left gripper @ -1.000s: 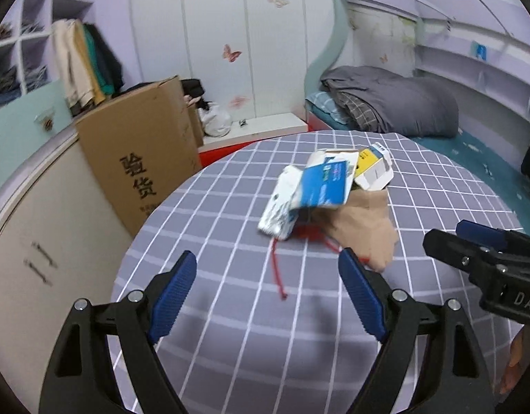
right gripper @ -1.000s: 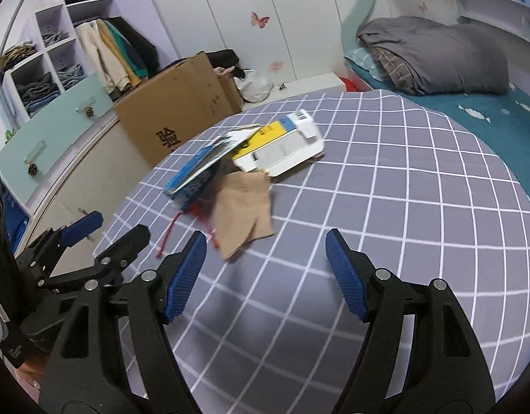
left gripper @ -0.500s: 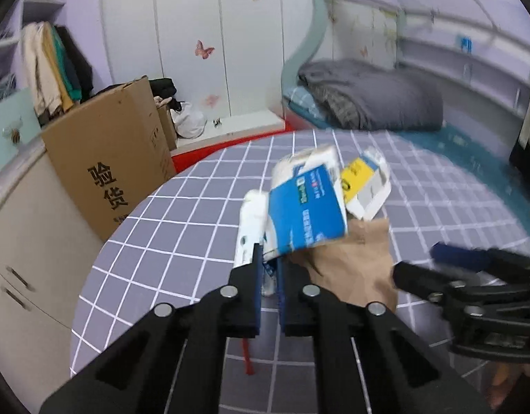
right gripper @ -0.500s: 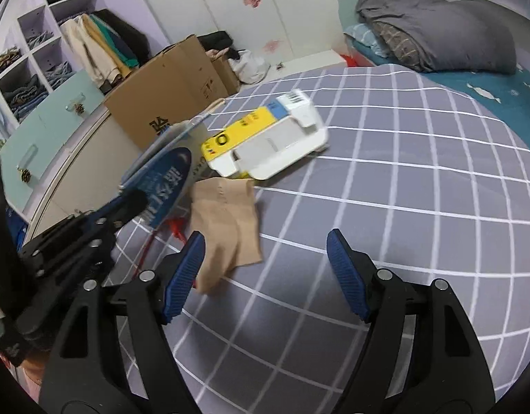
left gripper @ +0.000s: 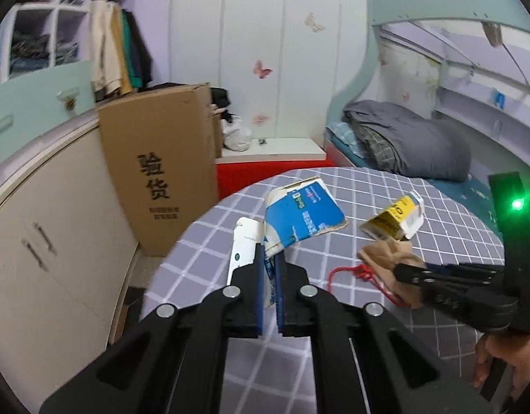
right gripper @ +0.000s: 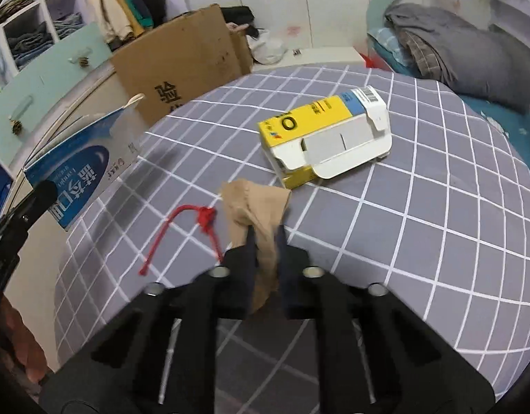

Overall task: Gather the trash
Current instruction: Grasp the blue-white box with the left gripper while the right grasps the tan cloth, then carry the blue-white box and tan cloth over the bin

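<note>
My left gripper (left gripper: 270,265) is shut on a flattened blue and white carton (left gripper: 301,219) and holds it lifted above the round checked table (left gripper: 333,362); the carton also shows in the right wrist view (right gripper: 82,176). My right gripper (right gripper: 266,238) is shut on a tan stocking (right gripper: 252,207), which still rests partly on the table; the stocking also shows in the left wrist view (left gripper: 389,255). A yellow and white box (right gripper: 327,141) lies on the table beyond the stocking. A red string (right gripper: 192,226) lies left of the stocking.
A tall brown cardboard box (left gripper: 161,179) stands on the floor left of the table, against a cream cabinet (left gripper: 40,252). A bed with a grey quilt (left gripper: 409,148) lies behind the table. Clothes hang on shelves at the back left.
The left gripper closed on the blue carton and lifted it off the pile. The right gripper moved in and closed on the tan stocking.
</note>
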`<state>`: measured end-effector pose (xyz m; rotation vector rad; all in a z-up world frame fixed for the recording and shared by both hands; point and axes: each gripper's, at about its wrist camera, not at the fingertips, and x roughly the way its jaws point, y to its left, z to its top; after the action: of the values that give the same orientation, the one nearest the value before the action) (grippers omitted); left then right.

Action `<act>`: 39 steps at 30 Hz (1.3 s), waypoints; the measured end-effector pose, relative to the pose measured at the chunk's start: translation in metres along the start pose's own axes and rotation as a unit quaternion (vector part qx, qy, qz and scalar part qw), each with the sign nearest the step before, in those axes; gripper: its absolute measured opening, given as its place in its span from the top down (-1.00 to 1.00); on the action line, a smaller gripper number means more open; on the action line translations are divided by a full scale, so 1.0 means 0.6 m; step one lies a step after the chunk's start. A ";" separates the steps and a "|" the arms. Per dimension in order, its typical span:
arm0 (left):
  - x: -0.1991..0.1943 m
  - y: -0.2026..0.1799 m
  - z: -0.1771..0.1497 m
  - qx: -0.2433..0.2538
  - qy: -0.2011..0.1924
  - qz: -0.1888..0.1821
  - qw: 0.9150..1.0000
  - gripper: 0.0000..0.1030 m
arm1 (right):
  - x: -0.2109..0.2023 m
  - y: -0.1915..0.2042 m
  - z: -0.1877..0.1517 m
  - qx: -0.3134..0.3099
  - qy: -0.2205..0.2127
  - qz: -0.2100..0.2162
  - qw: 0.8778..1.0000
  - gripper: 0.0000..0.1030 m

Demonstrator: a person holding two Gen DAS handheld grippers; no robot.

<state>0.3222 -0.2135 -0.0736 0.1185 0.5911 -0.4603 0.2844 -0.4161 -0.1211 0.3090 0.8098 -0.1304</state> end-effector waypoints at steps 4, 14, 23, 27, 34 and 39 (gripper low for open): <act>-0.040 0.044 -0.008 -0.020 -0.011 0.009 1.000 0.91 | -0.061 0.011 0.001 0.000 -0.044 0.014 0.999 0.86; -0.161 0.128 -0.035 -0.075 -0.034 0.013 0.997 0.91 | -0.168 0.116 -0.001 -0.042 -0.087 0.062 0.993 0.86; -0.261 0.208 -0.094 -0.097 -0.040 0.047 0.993 0.91 | -0.168 0.283 -0.073 -0.108 -0.056 0.132 0.984 0.86; -0.296 0.257 -0.141 -0.112 -0.030 0.072 0.991 0.91 | -0.148 0.360 -0.119 -0.139 -0.029 0.163 0.976 0.86; -0.323 0.348 -0.232 -0.156 0.006 0.111 0.981 0.91 | -0.093 0.488 -0.212 -0.189 0.034 0.207 0.959 0.86; -0.319 0.412 -0.312 -0.202 0.044 0.132 0.970 0.91 | -0.046 0.561 -0.287 -0.216 0.073 0.219 0.949 0.86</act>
<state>0.1980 0.1250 -0.1265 -0.1707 0.7338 -0.0707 0.2244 -0.0424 -0.1383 0.0769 0.8739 0.4890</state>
